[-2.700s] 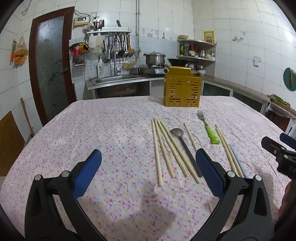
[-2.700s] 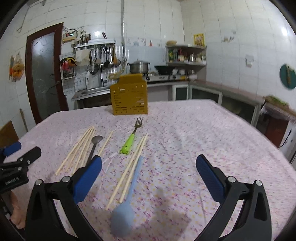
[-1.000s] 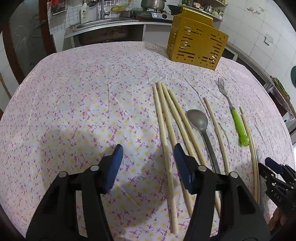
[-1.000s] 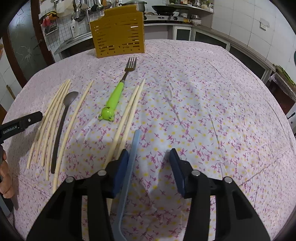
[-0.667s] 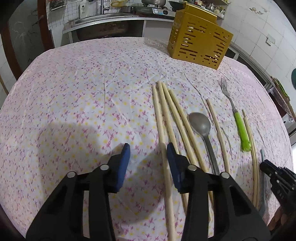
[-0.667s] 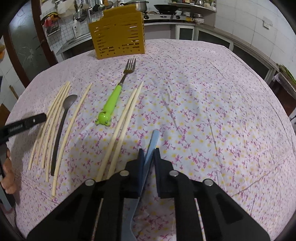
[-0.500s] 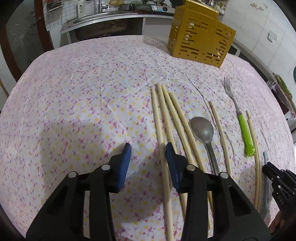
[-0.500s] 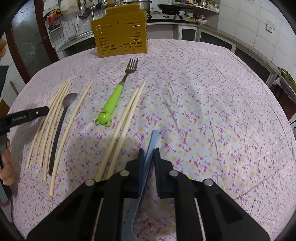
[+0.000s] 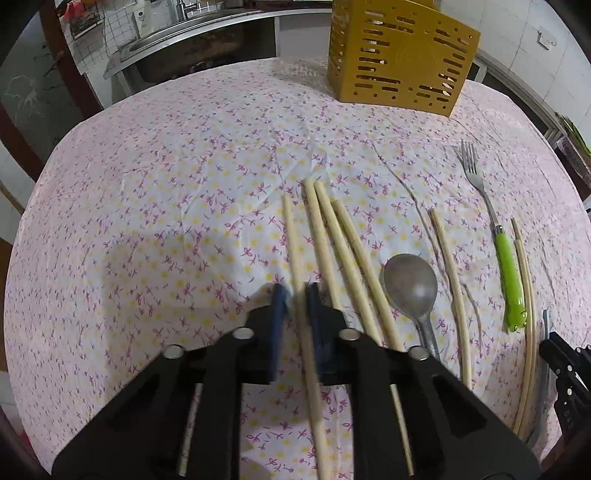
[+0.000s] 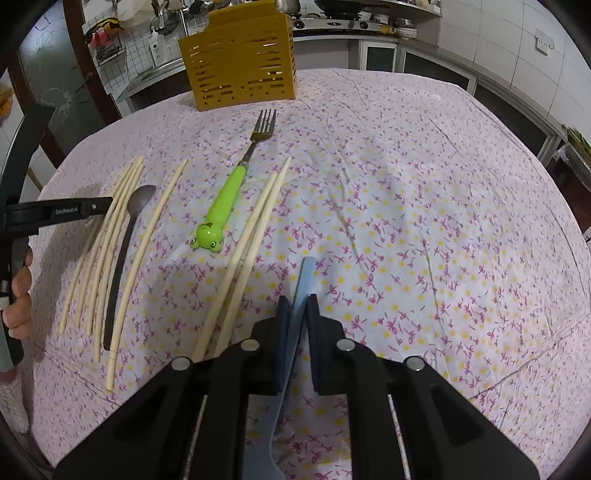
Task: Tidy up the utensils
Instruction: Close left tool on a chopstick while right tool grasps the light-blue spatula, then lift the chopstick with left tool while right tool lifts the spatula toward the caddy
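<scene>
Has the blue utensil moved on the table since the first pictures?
Yes. The blue utensil swung right, away from the two chopsticks it lay beside; the right gripper now clamps it.

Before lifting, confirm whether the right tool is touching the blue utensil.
Touching. In the right wrist view, the right tool has both fingers pressed against the blue utensil, its handle sticking out ahead between them.

Home kitchen: sink [image 9: 177,31], stove w/ pans [image 10: 332,18], tiled walls [image 10: 498,33].
</scene>
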### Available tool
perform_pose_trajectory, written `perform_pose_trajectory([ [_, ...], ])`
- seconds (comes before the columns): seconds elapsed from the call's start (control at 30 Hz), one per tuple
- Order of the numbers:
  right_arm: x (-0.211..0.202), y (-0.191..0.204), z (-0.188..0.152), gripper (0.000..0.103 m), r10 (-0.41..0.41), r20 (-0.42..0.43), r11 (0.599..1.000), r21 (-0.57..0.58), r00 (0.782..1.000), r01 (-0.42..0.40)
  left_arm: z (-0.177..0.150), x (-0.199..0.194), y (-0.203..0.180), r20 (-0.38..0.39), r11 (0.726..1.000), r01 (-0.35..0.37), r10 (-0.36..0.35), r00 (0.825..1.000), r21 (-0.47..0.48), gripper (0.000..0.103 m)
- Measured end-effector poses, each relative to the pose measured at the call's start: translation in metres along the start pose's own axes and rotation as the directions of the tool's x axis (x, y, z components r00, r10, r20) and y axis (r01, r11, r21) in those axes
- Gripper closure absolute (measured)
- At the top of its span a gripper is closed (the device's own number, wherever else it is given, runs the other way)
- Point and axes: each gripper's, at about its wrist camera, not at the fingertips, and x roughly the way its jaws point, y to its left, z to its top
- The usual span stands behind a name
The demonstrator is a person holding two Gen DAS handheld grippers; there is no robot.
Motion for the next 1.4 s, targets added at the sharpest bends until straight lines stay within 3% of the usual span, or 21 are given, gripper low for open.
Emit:
perform_pose_trajectory([
  [0.37, 0.005, -0.008, 0.009, 0.095, 0.039, -0.049, 0.999, 0.001, 0.998, -0.039, 0.009, 0.002, -0.001, -0.033, 0.999, 0.003, -0.002, 0.999, 0.04, 0.096],
  [0.77, -0.022, -0.02, 0.028, 0.096, 0.09, 0.096, 0.994, 0.061, 0.991, -0.096, -0.001, -0.036, 0.013, 0.071, 0.997, 0.076, -0.074, 0.995, -0.021, 0.098],
  [1.07, -0.022, -0.024, 0.036, 0.096, 0.115, 0.131, 0.99, 0.062, 0.985, -0.124, 0.003, -0.054, 0.026, 0.125, 0.993, 0.108, -0.101, 0.987, -0.048, 0.099],
  [1.2, -0.031, -0.026, 0.047, 0.096, 0.12, 0.181, 0.989, 0.058, 0.976, -0.133, 0.007, -0.066, 0.023, 0.173, 0.983, 0.176, -0.165, 0.971, -0.046, 0.099],
  [1.4, -0.049, -0.025, 0.062, 0.096, 0.11, 0.272, 0.991, 0.038, 0.956, -0.125, 0.012, -0.097, 0.011, 0.281, 0.972, 0.234, -0.223, 0.933, -0.006, 0.099],
])
